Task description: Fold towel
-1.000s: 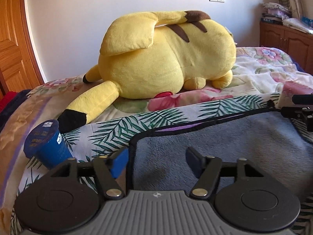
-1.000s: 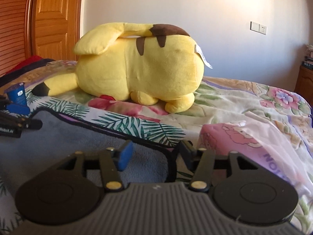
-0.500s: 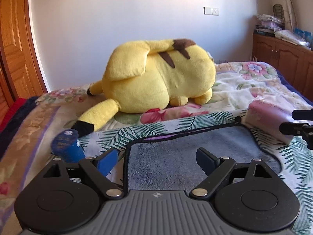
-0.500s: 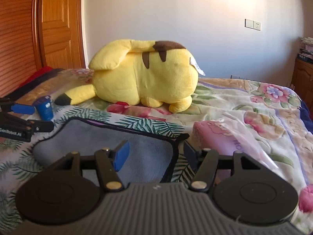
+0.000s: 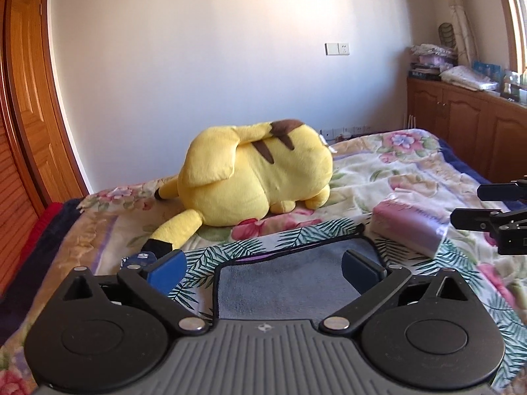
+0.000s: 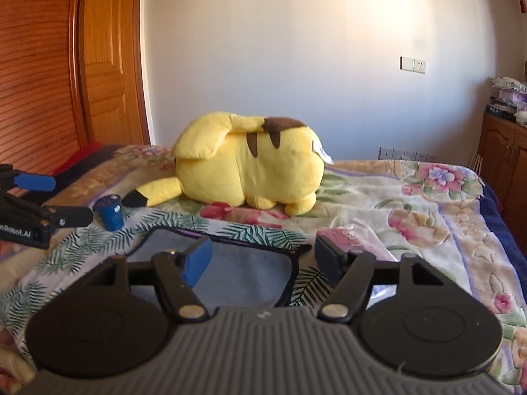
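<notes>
Bed: carries everything in view.
Plush toy: beyond the towel.
Towel: grey, flat on the bed, looks already folded.
Left gripper: jaws wide, empty; pulled back and higher than 1 second ago.
Right gripper: same.
Cup: upright beside towel.
Meaning: fold likely complete.

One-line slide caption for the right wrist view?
Open right claw hovers over a grey, black-edged towel on a floral bedspread, yellow plush toy behind.
</notes>
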